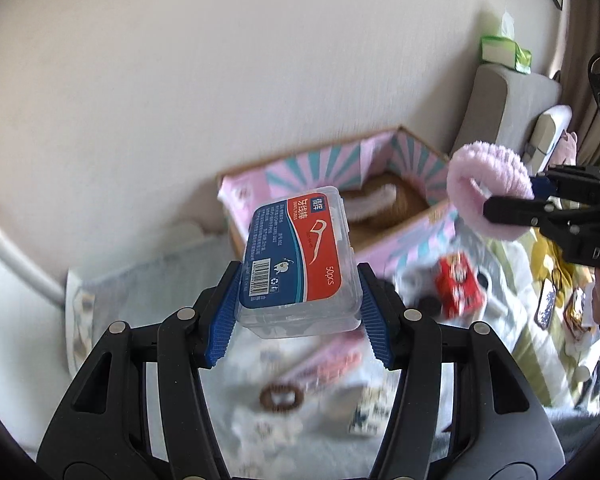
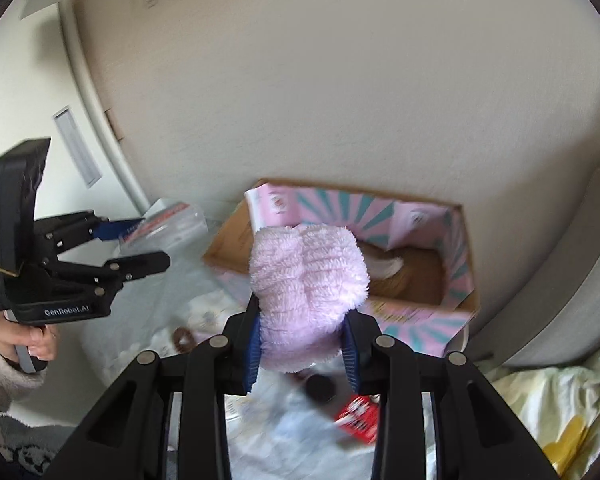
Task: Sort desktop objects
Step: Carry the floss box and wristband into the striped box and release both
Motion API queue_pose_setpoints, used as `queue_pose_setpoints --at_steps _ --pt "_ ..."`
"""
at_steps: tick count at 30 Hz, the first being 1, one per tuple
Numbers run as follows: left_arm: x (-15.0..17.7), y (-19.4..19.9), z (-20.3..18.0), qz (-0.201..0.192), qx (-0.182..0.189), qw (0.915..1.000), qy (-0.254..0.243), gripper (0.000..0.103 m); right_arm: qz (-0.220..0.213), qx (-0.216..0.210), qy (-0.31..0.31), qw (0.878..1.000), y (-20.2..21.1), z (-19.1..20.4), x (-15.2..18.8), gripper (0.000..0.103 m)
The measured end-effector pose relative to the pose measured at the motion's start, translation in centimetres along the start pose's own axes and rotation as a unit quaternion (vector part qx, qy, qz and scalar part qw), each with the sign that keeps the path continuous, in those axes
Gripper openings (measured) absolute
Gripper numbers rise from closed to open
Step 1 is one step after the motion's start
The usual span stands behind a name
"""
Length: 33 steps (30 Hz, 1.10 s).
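My left gripper (image 1: 298,312) is shut on a clear dental floss box (image 1: 300,256) with a red and blue label, held in the air in front of a pink-lined cardboard box (image 1: 396,168). My right gripper (image 2: 302,344) is shut on a fluffy pink scrunchie (image 2: 306,292), also held above the table near the cardboard box (image 2: 456,264). In the left wrist view the right gripper (image 1: 512,208) and scrunchie (image 1: 488,184) hang at the right. In the right wrist view the left gripper (image 2: 140,240) and floss box (image 2: 168,224) are at the left.
On the white cloth below lie a brown hair tie (image 1: 278,398), a red packet (image 1: 458,284), a black round lid (image 2: 320,388) and pink clips (image 1: 332,360). A brush lies inside the cardboard box. A grey cushion (image 1: 500,108) and green tissue box (image 1: 504,52) stand at right.
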<state>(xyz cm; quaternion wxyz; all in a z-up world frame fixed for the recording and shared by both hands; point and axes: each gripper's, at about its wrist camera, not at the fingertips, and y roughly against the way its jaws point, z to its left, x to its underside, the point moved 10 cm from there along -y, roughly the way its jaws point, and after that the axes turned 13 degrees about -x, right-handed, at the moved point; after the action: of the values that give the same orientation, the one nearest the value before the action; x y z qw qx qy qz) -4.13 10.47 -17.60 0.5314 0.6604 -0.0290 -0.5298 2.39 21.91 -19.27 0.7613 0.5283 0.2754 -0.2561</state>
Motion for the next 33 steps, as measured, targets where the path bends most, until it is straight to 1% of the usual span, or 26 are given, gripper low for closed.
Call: queue_pose_setpoints --at_steps 3,7,11,14,17,24,30,31,32,33 --pt "-2.1 -2.0 -1.2 0.008 0.008 0.9999 -0.003 0.053 0.014 0.003 -0.005 1.000 -0.6 -2.1 -1.6 0.031" --pt "-3.9 -5.1 -2.9 0.033 0.011 0.9993 -0.012 0.053 0.027 0.009 -0.022 0.999 -1.9 -5.1 -3.4 0.031" --pt "-4.2 -8.4 -4.1 0.064 -0.008 0.9976 -0.028 0.053 0.048 0.008 -0.030 0.998 -4.1 -7.4 -3.7 0.032" --pt "-4.1 -10.7 -5.0 0.080 -0.017 0.9960 -0.035 0.053 0.067 0.012 -0.030 0.997 -6.2 -8.7 -3.2 0.032" --pt "-4.0 -12.5 -5.6 0.093 -0.023 0.9949 -0.034 0.053 0.084 0.004 -0.030 0.996 -8.1 -9.4 -2.4 0.032" --pt "-3.3 -14.9 -5.5 0.112 -0.036 0.9927 -0.025 0.053 0.113 -0.021 -0.035 0.993 -11.3 -10.4 -1.0 0.032" --pt "-3.5 -15.0 -5.4 0.113 -0.039 0.9927 -0.015 0.053 0.117 -0.032 -0.028 0.992 -11.8 -10.4 -1.2 0.033" --pt "-3.7 -14.9 -5.3 0.113 -0.039 0.9928 -0.013 0.056 0.114 -0.033 -0.027 0.993 -11.7 -10.4 -1.5 0.040" --pt "-3.9 -14.8 -5.2 0.111 -0.043 0.9929 -0.012 0.071 0.111 -0.035 -0.025 0.993 -11.6 -10.3 -1.7 0.048" --pt "-4.1 -14.6 -4.9 0.106 -0.053 0.9929 -0.012 0.085 0.112 -0.035 -0.025 0.993 -11.5 -10.3 -1.8 0.053"
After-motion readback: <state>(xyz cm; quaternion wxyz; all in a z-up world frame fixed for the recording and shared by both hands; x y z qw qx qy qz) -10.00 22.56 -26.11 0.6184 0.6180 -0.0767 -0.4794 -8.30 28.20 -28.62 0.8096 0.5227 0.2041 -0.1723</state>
